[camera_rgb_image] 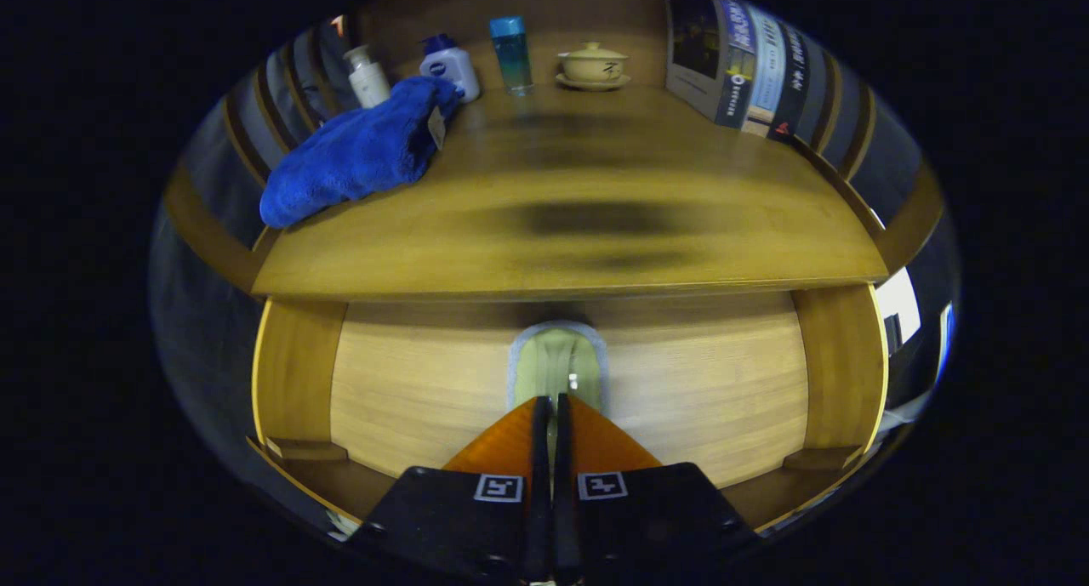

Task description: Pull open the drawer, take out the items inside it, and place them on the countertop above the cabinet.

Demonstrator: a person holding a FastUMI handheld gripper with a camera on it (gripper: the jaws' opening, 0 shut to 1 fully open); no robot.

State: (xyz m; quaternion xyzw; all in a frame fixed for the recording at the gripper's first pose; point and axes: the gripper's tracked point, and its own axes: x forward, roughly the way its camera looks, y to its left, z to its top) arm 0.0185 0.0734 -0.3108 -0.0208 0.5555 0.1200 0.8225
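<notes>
Below the table (561,254), inside the open drawer (681,382), my fingers (553,416) pinched a pale flat item (557,361) (soft and light, I judged); gripping its near edge seemed safest against slipping.

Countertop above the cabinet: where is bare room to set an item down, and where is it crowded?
The countertop is bare across its middle and front, between the blue towel and the books. The back edge is crowded: pump bottle, lotion bottle, blue bottle, lidded teacup. The hand-held gripper is nearly closed at the drawer.
</notes>
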